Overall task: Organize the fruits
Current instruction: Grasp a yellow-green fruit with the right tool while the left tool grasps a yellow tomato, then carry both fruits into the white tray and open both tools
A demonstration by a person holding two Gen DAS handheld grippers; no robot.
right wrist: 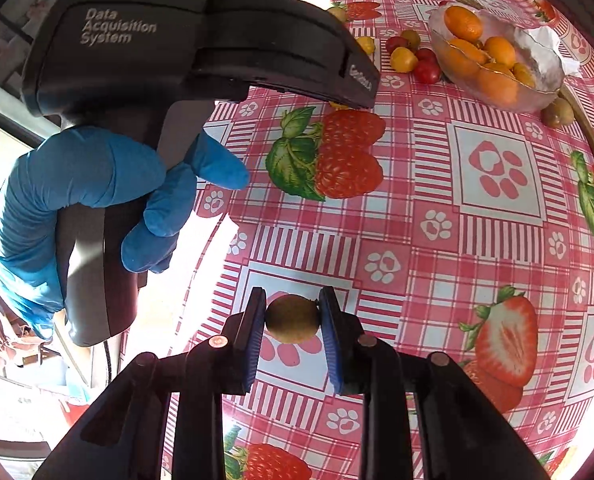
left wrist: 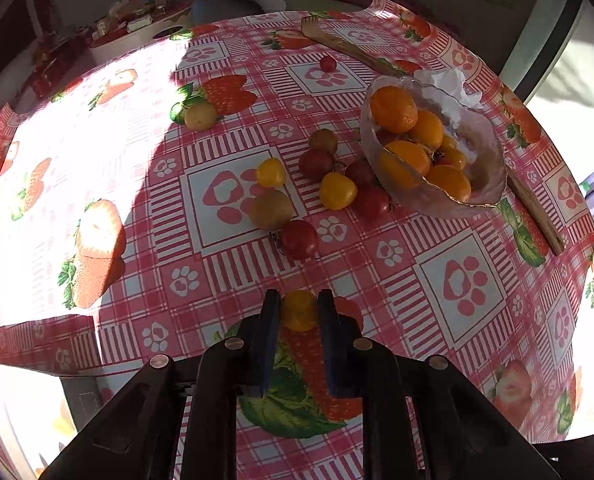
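Left gripper (left wrist: pixel 297 312) clamped on yellow tomato (left wrist: pixel 299 309), lower centre; right gripper (right wrist: pixel 293 318) clamped on greenish fruit (right wrist: pixel 293 318). Both raised off tablecloth (left wrist: pixel 417 248), probably for carrying to glass bowl (left wrist: pixel 485 196), upper right, part-filled; loose fruit cluster (left wrist: pixel 317 184) beside bowl.

Rig appearance: black plastic, blue pads, blue glove.
Left gripper (left wrist: pixel 299 312) and right gripper (right wrist: pixel 292 318): black linkage arms, round silver and copper pivot pins, ribbed blue finger pads (right wrist: pixel 253 334). Left housing (right wrist: pixel 169 36) dark grey, lettered "Data Acquisition System". Left hand (right wrist: pixel 81 200) wears blue glove.
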